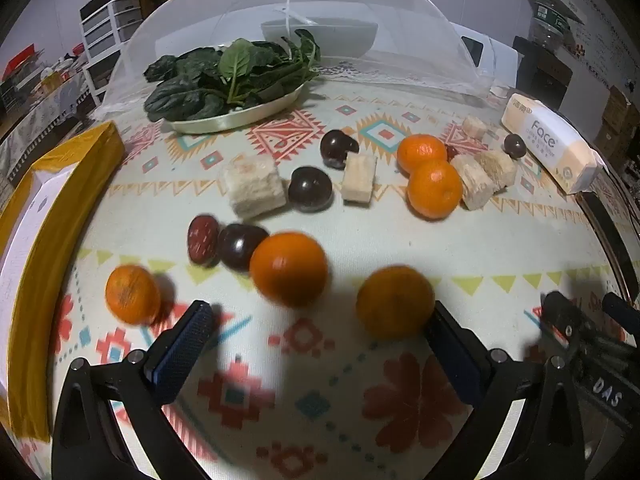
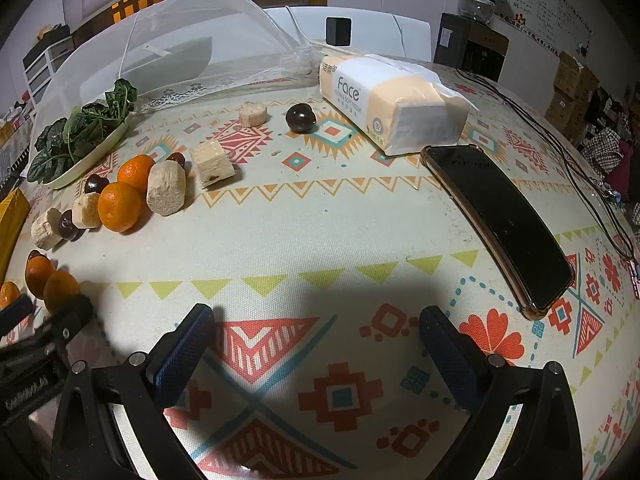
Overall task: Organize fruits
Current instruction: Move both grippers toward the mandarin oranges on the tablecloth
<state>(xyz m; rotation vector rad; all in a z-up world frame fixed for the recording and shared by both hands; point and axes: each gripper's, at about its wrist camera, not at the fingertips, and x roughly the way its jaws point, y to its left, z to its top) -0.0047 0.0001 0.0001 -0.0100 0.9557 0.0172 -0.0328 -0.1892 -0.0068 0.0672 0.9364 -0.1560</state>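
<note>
Several oranges lie on the patterned tablecloth. In the left wrist view one orange (image 1: 394, 302) touches the right fingertip of my open left gripper (image 1: 320, 316); another orange (image 1: 289, 269) lies just ahead and a third (image 1: 132, 294) at the left. Two more oranges (image 1: 434, 188) sit farther back among dark plums (image 1: 310, 189), a red date (image 1: 203, 239) and pale sugarcane chunks (image 1: 256, 187). My right gripper (image 2: 316, 322) is open and empty over bare cloth. In its view the orange pair (image 2: 119, 206), cane chunks (image 2: 166, 188) and a lone plum (image 2: 301, 118) lie to the left and ahead.
A plate of spinach (image 1: 236, 114) stands at the back beside a white mesh food cover (image 1: 320, 20). A tissue pack (image 2: 394, 104) and a black phone (image 2: 500, 224) lie at the right. A yellow box (image 1: 60, 208) runs along the left edge.
</note>
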